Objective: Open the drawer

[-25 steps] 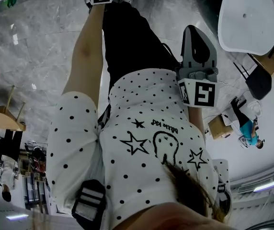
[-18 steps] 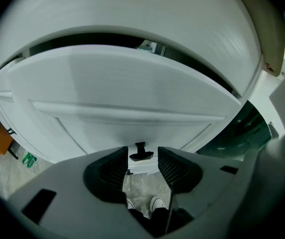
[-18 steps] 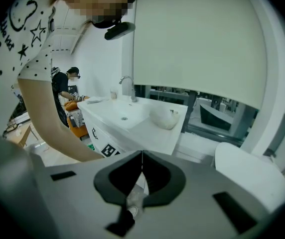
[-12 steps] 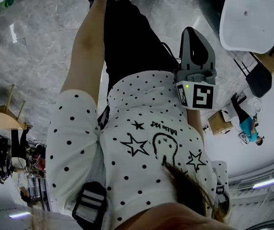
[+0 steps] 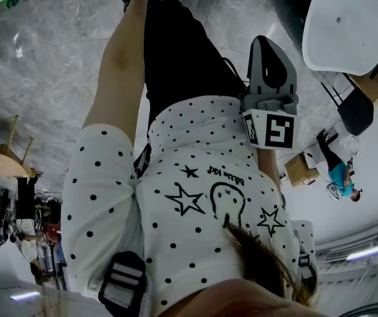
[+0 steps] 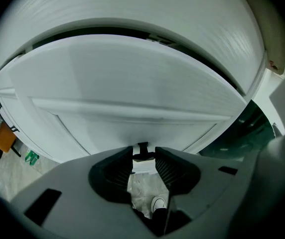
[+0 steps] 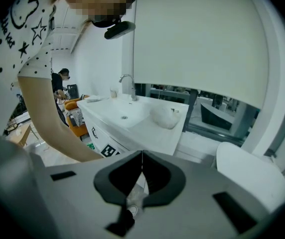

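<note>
The left hand-held gripper [image 6: 143, 152] points down at the white drawer [image 6: 132, 88], whose flat front fills the left gripper view just ahead of the jaw tips. A dark slit runs along the drawer's upper edge, under the overhanging top of the vanity [image 7: 155, 133]; whether the drawer is pulled out at all cannot be told. The jaws of this hand-held gripper have just been closing a little. They stand apart with a narrow gap, and nothing is gripped between them; through the gap show only the floor [image 5: 43, 65] and a white shoe [image 6: 158, 203].

The right hand-held gripper [image 7: 142, 156] is closed, with its jaws meeting in a thin line and nothing between them. It is held back from the vanity, at the person's right side against the dotted shirt [image 5: 195, 197]. Its view shows the basin [image 7: 125, 116] and the tap [image 7: 127, 86] at the far edge of the vanity top. The person's bare arm [image 7: 48, 118] reaches down to the vanity's front.
</note>
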